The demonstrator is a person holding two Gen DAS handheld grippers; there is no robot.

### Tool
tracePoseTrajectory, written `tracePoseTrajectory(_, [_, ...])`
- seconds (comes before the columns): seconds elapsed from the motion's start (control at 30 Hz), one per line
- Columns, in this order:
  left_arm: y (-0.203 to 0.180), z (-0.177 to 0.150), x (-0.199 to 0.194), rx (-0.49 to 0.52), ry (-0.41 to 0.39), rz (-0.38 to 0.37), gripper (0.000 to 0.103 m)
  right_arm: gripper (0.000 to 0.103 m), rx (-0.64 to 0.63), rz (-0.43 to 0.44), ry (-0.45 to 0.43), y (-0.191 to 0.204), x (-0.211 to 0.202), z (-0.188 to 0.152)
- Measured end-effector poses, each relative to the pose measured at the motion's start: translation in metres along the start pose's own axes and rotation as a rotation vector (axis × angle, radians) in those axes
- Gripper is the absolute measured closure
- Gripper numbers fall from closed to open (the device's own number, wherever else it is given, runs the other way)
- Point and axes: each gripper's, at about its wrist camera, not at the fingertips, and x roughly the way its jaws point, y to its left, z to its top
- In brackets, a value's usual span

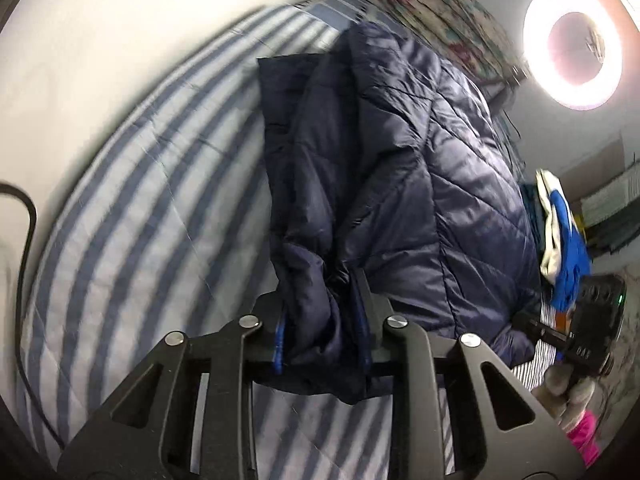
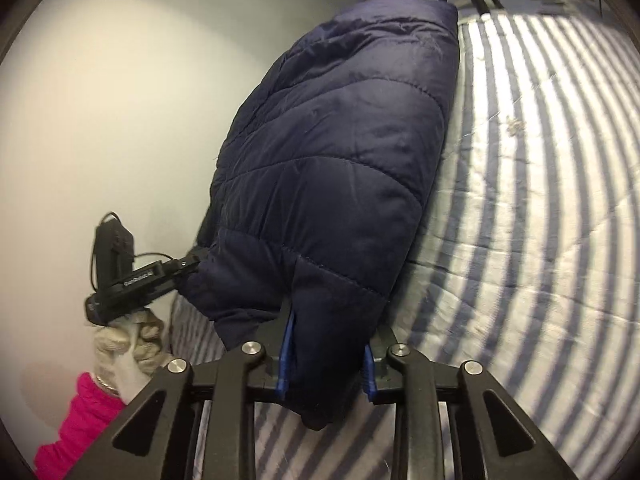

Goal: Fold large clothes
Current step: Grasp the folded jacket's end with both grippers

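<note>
A dark navy quilted puffer jacket (image 1: 400,168) lies on a bed with a blue-and-white striped cover (image 1: 152,184). My left gripper (image 1: 320,312) is shut on a bunched edge of the jacket, fabric squeezed between its blue pads. In the right wrist view the same jacket (image 2: 340,152) fills the middle, and my right gripper (image 2: 328,344) is shut on its near edge, lifting it off the striped cover (image 2: 540,200). The other gripper (image 2: 120,276) shows at the left, its tips hidden behind the jacket.
A bright ring light (image 1: 572,44) stands at the upper right. A floral pillow (image 1: 436,12) lies at the bed's head. A pile of blue and white clothes (image 1: 560,236) sits beyond the jacket. A pale wall (image 2: 120,100) borders the bed. A black cable (image 1: 24,240) hangs at left.
</note>
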Motion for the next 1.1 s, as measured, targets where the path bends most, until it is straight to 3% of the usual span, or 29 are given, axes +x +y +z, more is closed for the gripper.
tracePoseTrajectory(0.27, [-0.043, -0.066, -0.006, 0.117, 0.084, -0.041, 0.081, 0.078, -0.07, -0.126, 0.062, -0.01, -0.06, -0.042])
tracePoseTrajectory(0.4, [-0.054, -0.083, -0.011, 0.141, 0.094, -0.077, 0.08, 0.077, -0.092, -0.158, 0.074, -0.017, -0.082, -0.066])
tracePoseTrajectory(0.47, [-0.051, -0.079, -0.017, 0.124, 0.086, -0.088, 0.069, 0.07, -0.103, -0.174, 0.057, -0.019, -0.092, -0.074])
tracePoseTrajectory(0.5, [-0.044, -0.073, -0.021, 0.102, 0.079, -0.108, 0.057, 0.064, -0.109, -0.179, 0.044, -0.02, -0.095, -0.073])
tracePoseTrajectory(0.57, [-0.032, -0.058, -0.032, 0.042, 0.029, -0.143, 0.037, 0.061, -0.117, -0.175, 0.014, -0.023, -0.108, -0.074])
tracePoseTrajectory(0.6, [-0.027, -0.052, -0.036, 0.015, 0.006, -0.16, 0.031, 0.055, -0.119, -0.163, -0.008, -0.025, -0.114, -0.073])
tracePoseTrajectory(0.63, [-0.023, -0.045, -0.039, -0.013, -0.012, -0.177, 0.031, 0.044, -0.119, -0.154, -0.021, -0.031, -0.119, -0.076])
tracePoseTrajectory(0.73, [-0.008, -0.02, -0.036, -0.087, -0.014, -0.247, 0.029, 0.027, -0.117, -0.154, -0.112, -0.037, -0.135, -0.066])
tracePoseTrajectory(0.87, [0.001, 0.003, -0.01, -0.176, 0.011, -0.309, 0.029, 0.023, -0.054, -0.118, -0.143, -0.057, -0.145, -0.05])
tracePoseTrajectory(1.1, [0.014, 0.014, 0.031, -0.252, 0.068, -0.382, 0.028, 0.021, 0.06, -0.093, -0.114, -0.088, -0.117, -0.031])
